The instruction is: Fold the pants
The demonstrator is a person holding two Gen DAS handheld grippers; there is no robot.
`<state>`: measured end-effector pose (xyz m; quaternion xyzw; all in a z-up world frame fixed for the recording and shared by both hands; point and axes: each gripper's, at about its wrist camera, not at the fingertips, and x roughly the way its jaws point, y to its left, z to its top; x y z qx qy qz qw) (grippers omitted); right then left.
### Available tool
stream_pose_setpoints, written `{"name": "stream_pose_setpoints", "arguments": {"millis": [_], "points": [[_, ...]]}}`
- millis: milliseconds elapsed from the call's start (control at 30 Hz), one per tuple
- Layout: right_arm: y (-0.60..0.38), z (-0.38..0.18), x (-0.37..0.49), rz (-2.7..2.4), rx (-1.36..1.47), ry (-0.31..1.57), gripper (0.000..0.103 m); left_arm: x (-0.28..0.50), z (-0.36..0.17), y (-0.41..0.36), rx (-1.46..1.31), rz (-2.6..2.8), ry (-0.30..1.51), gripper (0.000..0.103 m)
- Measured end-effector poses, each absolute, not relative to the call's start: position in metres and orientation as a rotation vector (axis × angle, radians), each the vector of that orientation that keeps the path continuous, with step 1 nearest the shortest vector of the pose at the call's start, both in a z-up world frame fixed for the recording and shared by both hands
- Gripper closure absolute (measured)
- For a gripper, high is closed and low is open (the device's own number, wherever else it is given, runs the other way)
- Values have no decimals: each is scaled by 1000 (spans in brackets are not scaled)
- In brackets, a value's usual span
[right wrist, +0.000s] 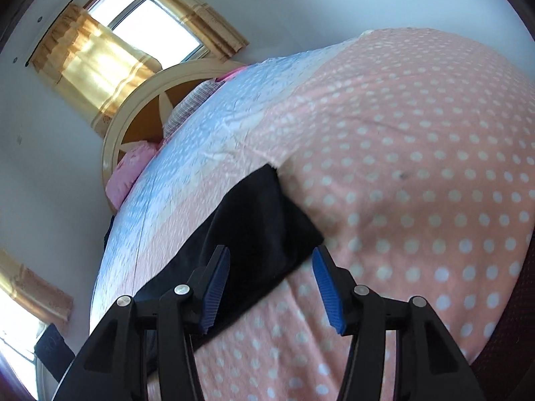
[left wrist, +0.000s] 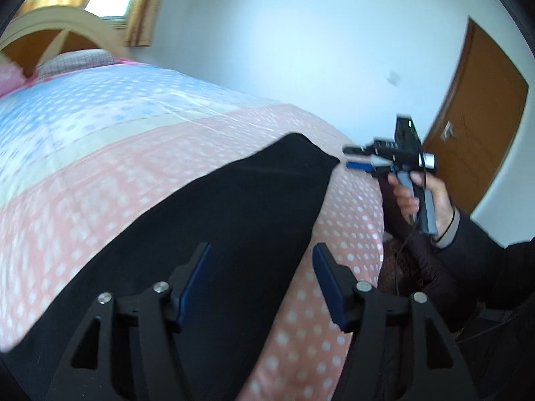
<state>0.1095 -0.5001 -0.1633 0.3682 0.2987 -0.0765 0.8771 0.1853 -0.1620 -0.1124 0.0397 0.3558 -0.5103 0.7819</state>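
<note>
Black pants (left wrist: 234, 214) lie spread flat on the pink dotted bedspread (left wrist: 100, 180), with one end near the bed's right edge. My left gripper (left wrist: 262, 250) hovers open just above the cloth, and nothing sits between its blue pads (left wrist: 329, 284). The right gripper (left wrist: 347, 157), held by a hand (left wrist: 434, 200), stands open just off the far corner of the pants. In the right wrist view the right gripper (right wrist: 271, 254) is open over the end of the pants (right wrist: 260, 220), its pads (right wrist: 326, 287) clear of the fabric.
The bed (right wrist: 418, 133) carries a blue dotted band, pink pillows (right wrist: 128, 170) and a curved cream headboard (right wrist: 133, 107). Yellow curtains (right wrist: 100, 63) frame a window. A brown door (left wrist: 478, 127) stands at the right, and the person's dark sleeve (left wrist: 485, 254) is beside the bed edge.
</note>
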Motion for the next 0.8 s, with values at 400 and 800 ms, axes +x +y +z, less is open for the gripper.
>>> {"name": "stream_pose_setpoints", "arguments": {"millis": [400, 800], "points": [[-488, -167, 132, -156, 656, 764, 96, 197, -149, -194, 104, -1074, 866, 39], [-518, -171, 138, -306, 618, 799, 95, 198, -153, -200, 99, -1091, 851, 38]]}}
